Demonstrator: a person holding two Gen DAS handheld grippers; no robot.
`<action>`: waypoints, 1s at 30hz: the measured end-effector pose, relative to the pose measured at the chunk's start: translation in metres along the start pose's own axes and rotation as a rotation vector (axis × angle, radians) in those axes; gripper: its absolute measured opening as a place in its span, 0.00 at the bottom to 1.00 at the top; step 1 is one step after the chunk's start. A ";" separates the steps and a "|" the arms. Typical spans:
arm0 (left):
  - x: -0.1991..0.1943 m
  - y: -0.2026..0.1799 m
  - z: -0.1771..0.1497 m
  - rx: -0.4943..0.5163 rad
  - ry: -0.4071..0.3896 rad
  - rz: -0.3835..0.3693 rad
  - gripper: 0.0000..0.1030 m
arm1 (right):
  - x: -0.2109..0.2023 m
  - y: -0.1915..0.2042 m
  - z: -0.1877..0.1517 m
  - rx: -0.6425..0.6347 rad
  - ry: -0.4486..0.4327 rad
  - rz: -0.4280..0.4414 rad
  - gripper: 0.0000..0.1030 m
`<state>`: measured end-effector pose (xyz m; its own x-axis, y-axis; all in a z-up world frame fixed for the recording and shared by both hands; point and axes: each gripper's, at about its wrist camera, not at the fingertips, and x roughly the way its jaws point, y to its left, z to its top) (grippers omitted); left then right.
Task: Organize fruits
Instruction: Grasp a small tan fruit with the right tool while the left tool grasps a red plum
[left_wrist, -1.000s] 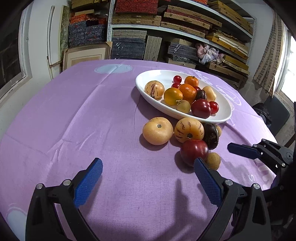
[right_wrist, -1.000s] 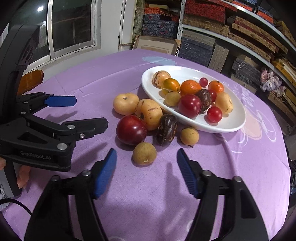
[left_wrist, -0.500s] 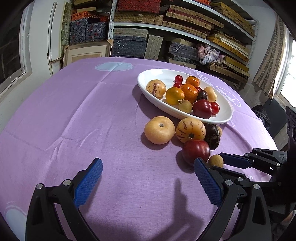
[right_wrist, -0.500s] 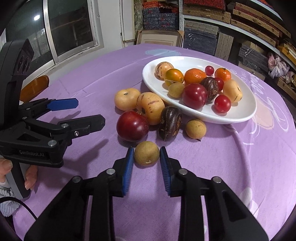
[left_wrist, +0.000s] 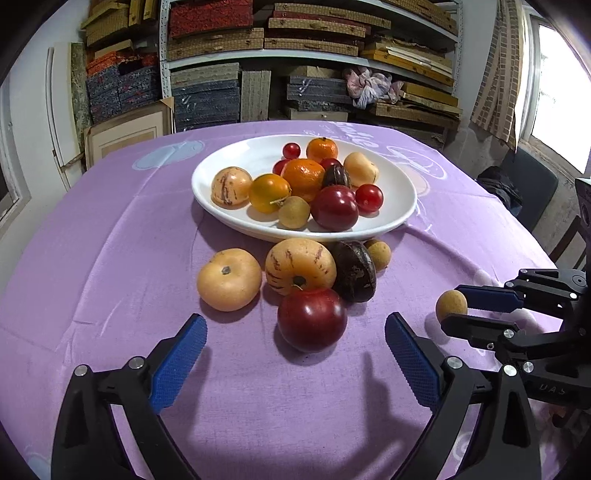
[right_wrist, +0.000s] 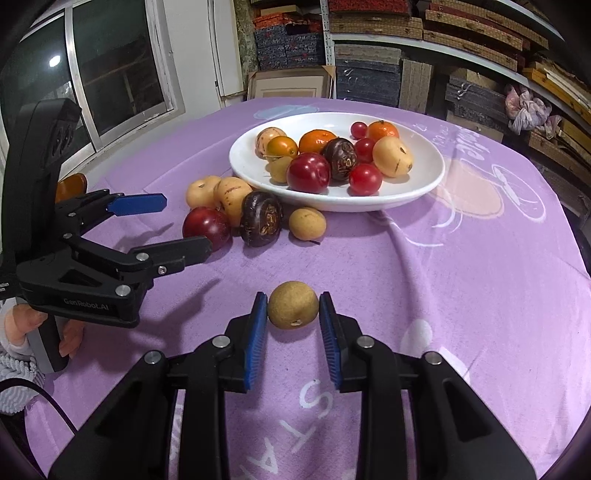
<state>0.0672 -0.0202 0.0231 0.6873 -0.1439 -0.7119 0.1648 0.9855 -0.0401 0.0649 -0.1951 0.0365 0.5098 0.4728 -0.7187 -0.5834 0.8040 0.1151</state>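
Observation:
My right gripper is shut on a small tan round fruit and holds it above the purple cloth; the held fruit also shows in the left wrist view. My left gripper is open and empty, its blue pads either side of a dark red plum on the cloth. Next to the plum lie a yellow round fruit, a striped yellow melon, a dark purple passion fruit and a second small tan fruit. A white oval plate behind them holds several fruits.
The round table has a purple cloth with white print. Shelves of stacked boxes stand behind the table. A window is at the left and a dark chair at the right.
My right gripper closed on the small tan fruit, lifted it and carried it back and right, away from the pile. My left gripper moved closer to the plum and stayed open.

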 end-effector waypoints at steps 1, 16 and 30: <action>0.004 0.002 0.000 -0.005 0.016 -0.015 0.77 | 0.000 -0.001 0.000 0.004 0.000 0.004 0.28; 0.025 0.002 0.006 -0.011 0.071 -0.102 0.47 | 0.004 -0.002 -0.001 0.020 0.019 0.026 0.28; 0.002 -0.005 0.001 0.017 -0.017 -0.129 0.39 | -0.002 0.001 -0.002 0.009 -0.015 0.009 0.28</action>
<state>0.0684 -0.0259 0.0231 0.6716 -0.2707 -0.6897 0.2640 0.9572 -0.1186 0.0624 -0.1963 0.0370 0.5140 0.4849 -0.7076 -0.5824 0.8029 0.1272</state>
